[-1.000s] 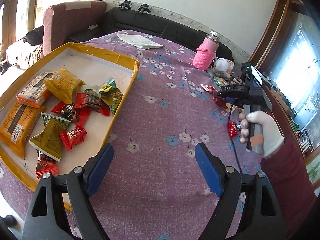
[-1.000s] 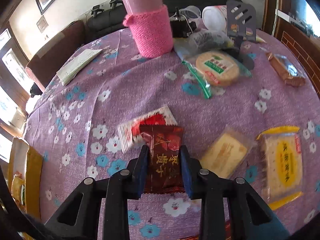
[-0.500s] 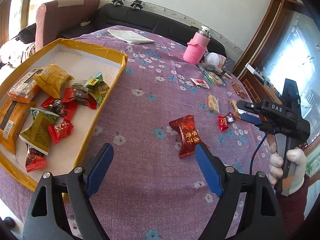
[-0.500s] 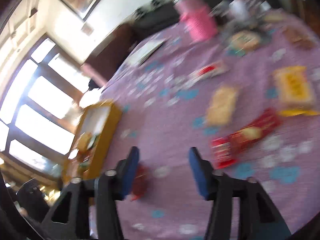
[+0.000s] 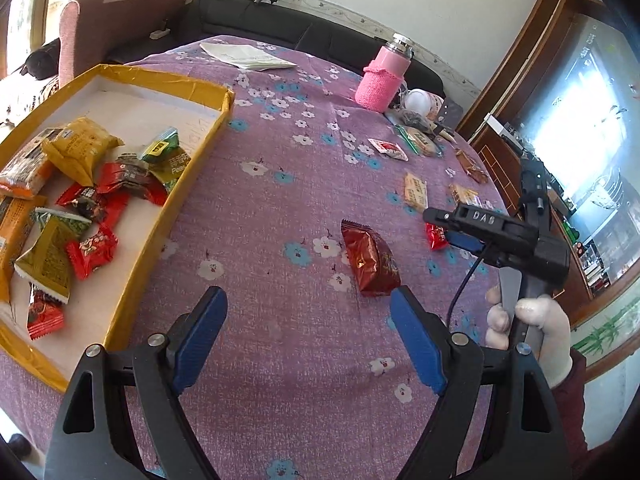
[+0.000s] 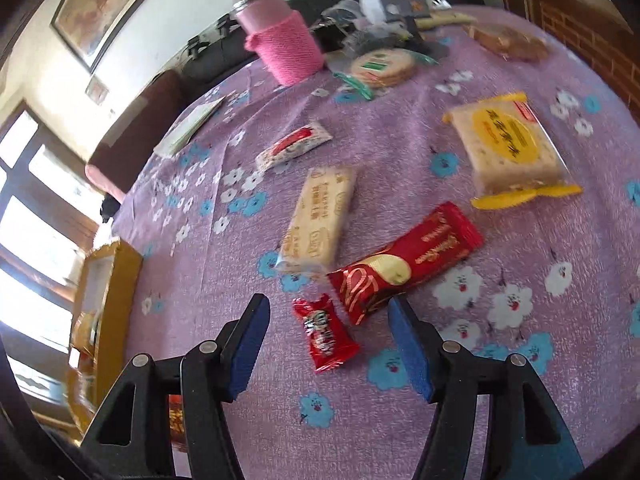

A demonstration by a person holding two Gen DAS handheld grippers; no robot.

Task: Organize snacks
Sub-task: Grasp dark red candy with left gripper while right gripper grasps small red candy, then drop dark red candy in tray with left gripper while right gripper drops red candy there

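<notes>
Right claw [image 6: 328, 344] open, small red candy [image 6: 325, 336] btwn pads, untouched.

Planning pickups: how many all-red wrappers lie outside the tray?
3: dark red packet by left claw; small candy and long bar by right claw. Clutter may hide more.

Both grippers are black plastic frames with triangular cut-outs, silver screws at the pivots and blue ribbed pads lining the jaws: the left gripper [image 5: 308, 336] and the right gripper [image 6: 328, 344] look alike. Seen from the left wrist at three o'clock, the right tool's body bears white letters "DAS" and trails a thin black cable. The hand [image 5: 532, 324] on its handle wears a white glove above a dark red sleeve [image 5: 576, 408].
</notes>
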